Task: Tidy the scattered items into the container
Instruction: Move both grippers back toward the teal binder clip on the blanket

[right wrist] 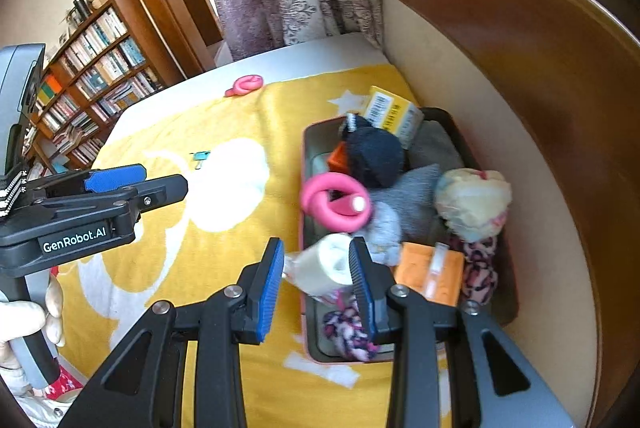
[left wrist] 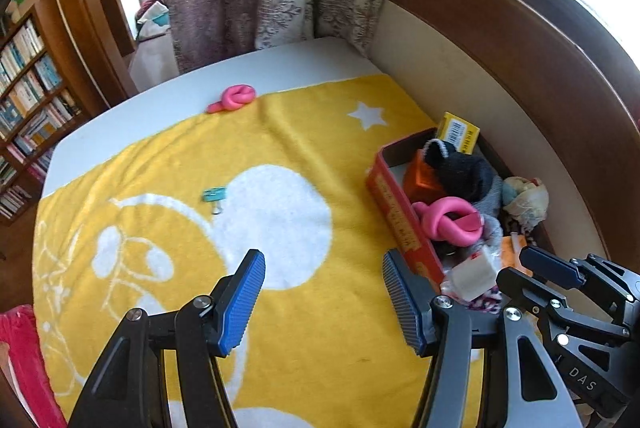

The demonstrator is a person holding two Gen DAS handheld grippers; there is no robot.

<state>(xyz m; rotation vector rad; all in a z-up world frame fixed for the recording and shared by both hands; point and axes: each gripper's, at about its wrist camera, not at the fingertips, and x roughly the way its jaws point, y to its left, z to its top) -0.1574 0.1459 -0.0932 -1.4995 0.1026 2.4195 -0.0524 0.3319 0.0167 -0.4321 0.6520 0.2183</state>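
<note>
The left gripper (left wrist: 323,302) hangs over the yellow blanket (left wrist: 320,328) with its blue pads well apart and nothing between them — only bare blanket shows in the gap. In the right wrist view the same tool juts in from the left edge, held by a hand (right wrist: 24,324) low in the corner.

The right gripper (right wrist: 316,288) sits over the near end of the red container (right wrist: 303,164), which lies along the blanket's edge next to the wall. A white roll in clear wrap (right wrist: 324,266) lies between its pads; the right pad seems to touch the roll, while the wrap reaches up to the left pad, and whether the roll is truly clamped cannot be told from these views.

The container is already crowded: a pink knotted ring (right wrist: 334,202), a dark sock ball (right wrist: 374,154), grey socks (right wrist: 408,200), a yellow box (right wrist: 394,114) leaning at the far end, an orange packet (right wrist: 430,274) and a pink-and-black patterned cloth (right wrist: 478,268). A pale fabric bundle (right wrist: 472,202) rests at its wall side.

Two scattered things lie out on the bed — a second pink knotted ring (left wrist: 236,97) at the blanket's far edge, partly on the grey sheet (left wrist: 280,62), and a teal binder clip (left wrist: 214,197) lying near the middle of the blanket, well apart from the container.
</note>
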